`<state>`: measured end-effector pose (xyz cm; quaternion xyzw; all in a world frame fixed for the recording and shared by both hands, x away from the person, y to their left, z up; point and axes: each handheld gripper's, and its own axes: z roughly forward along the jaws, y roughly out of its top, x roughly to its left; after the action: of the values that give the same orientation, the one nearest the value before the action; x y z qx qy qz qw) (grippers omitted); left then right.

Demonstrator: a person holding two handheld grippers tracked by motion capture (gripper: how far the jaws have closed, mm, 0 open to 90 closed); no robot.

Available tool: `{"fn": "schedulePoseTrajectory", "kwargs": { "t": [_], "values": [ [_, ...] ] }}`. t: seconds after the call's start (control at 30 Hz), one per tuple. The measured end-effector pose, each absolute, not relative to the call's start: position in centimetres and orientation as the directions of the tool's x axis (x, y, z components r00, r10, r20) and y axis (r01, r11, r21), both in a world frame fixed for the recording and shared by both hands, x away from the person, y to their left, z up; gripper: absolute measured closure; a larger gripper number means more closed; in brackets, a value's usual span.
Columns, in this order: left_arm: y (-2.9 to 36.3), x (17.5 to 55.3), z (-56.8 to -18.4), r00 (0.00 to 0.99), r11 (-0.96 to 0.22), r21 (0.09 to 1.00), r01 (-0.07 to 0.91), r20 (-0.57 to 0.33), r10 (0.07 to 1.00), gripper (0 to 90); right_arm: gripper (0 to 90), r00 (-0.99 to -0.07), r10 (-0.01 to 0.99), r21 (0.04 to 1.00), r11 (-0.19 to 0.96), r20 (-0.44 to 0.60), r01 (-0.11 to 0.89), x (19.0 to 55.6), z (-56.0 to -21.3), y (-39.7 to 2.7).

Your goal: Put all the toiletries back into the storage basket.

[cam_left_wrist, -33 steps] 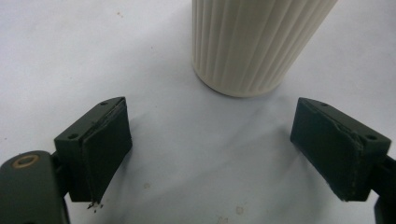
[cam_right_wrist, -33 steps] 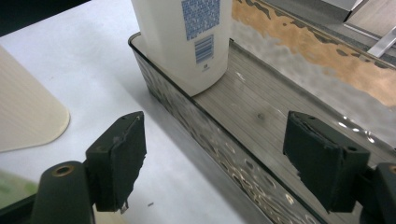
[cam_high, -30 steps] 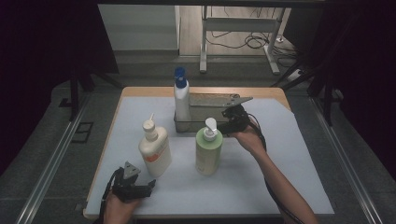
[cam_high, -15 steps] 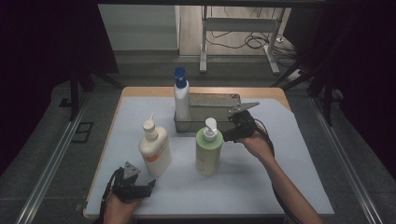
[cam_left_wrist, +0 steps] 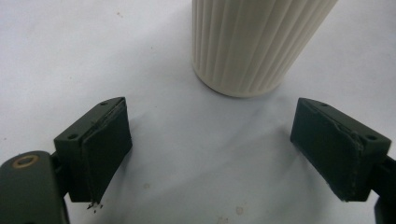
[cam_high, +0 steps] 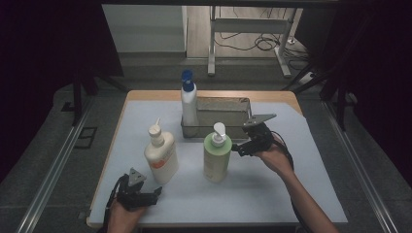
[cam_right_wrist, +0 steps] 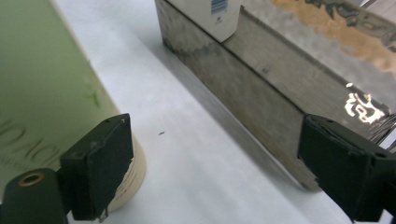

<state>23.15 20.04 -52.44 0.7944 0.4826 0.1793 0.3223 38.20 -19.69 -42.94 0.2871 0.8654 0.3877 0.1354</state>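
Observation:
A green pump bottle [cam_high: 216, 158] stands mid-table; in the right gripper view its green side [cam_right_wrist: 42, 93] lies behind the left jaw. My right gripper [cam_high: 239, 148] hovers just right of it, in front of the metal tray [cam_high: 223, 98]. Its jaws have just been opening and stand open, with nothing between them [cam_right_wrist: 215, 172]. A white bottle with a blue cap [cam_high: 188, 99] stands in the tray's left end. My left gripper [cam_high: 154, 193] rests open near the front edge, facing the ribbed base [cam_left_wrist: 252, 42] of a cream bottle with an orange label [cam_high: 160, 154].
A pale mat [cam_high: 301, 194] covers the wooden table. The tray's steel wall [cam_right_wrist: 261, 93] runs close along the right jaw. Beyond the table stand metal frame legs and floor cables [cam_high: 262, 41]. Dark curtains flank both sides.
The right hand has drawn back from the tray toward the table's front, ending beside the green bottle. The left hand and all bottles stay put.

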Motion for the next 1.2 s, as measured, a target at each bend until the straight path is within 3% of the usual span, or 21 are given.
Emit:
{"fn": "schedulePoseTrajectory", "kwargs": {
  "t": [0.93, 1.2],
  "values": [
    [20.0, 23.1, -52.4, 0.470, -0.327, 0.685, 0.651, -0.026, 0.882, 12.1, 2.7, -0.866, 0.497, 0.749, 0.551, 0.060, 0.368, 33.3, -44.3, -20.7],
    [20.0, 23.1, -52.4, 0.470, -0.326, 0.686, 0.651, -0.026, 0.882, 12.1, 8.3, -0.881, 0.465, 0.758, 0.543, 0.088, 0.362, 32.1, -43.7, -19.4]
  ]
}}
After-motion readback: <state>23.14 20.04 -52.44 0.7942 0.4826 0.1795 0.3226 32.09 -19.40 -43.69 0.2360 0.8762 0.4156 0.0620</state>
